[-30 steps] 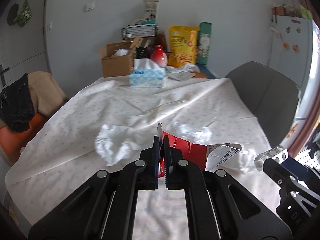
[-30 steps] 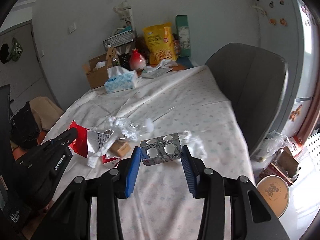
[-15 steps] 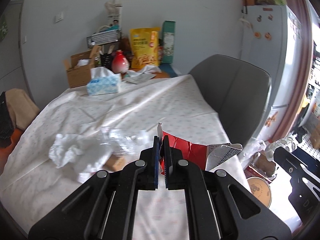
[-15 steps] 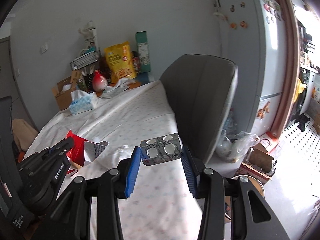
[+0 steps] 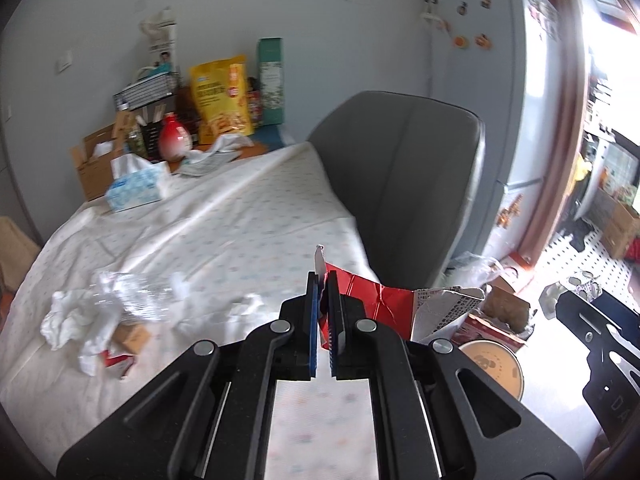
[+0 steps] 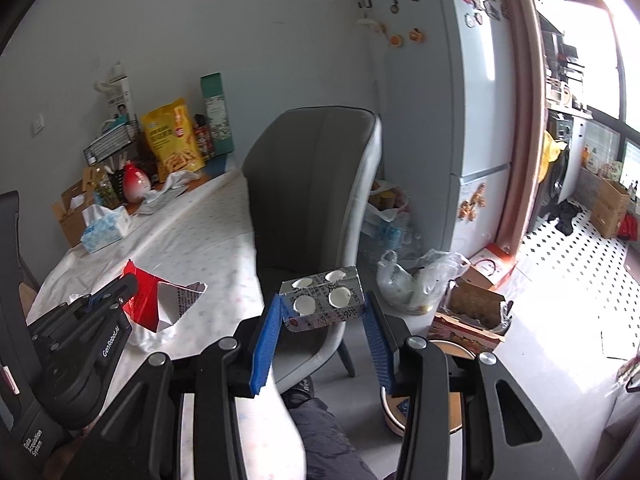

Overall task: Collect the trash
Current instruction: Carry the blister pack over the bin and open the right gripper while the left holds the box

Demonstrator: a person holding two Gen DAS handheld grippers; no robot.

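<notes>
My left gripper (image 5: 323,316) is shut on a torn red and white carton (image 5: 384,306), held in the air past the table's right edge; the carton also shows in the right wrist view (image 6: 160,304). My right gripper (image 6: 320,320) is shut on a silver blister pack (image 6: 324,300), held above the floor in front of the grey chair (image 6: 312,184). Crumpled white tissue (image 5: 72,316), a crushed clear plastic bottle (image 5: 132,300) and a small brown box (image 5: 132,336) lie on the table's left part.
A table with a white dotted cloth (image 5: 240,216) carries a tissue box (image 5: 136,188), a cardboard box (image 5: 92,168) and snack bags (image 5: 220,96) at its far end. Floor beside the fridge (image 6: 460,100) holds a cardboard box of rubbish (image 6: 472,312), plastic bags (image 6: 412,276) and a round bin (image 5: 492,368).
Both grippers have swung right, away from the table toward the chair and the floor, each still holding its item. The tissue and bottle stay on the table.
</notes>
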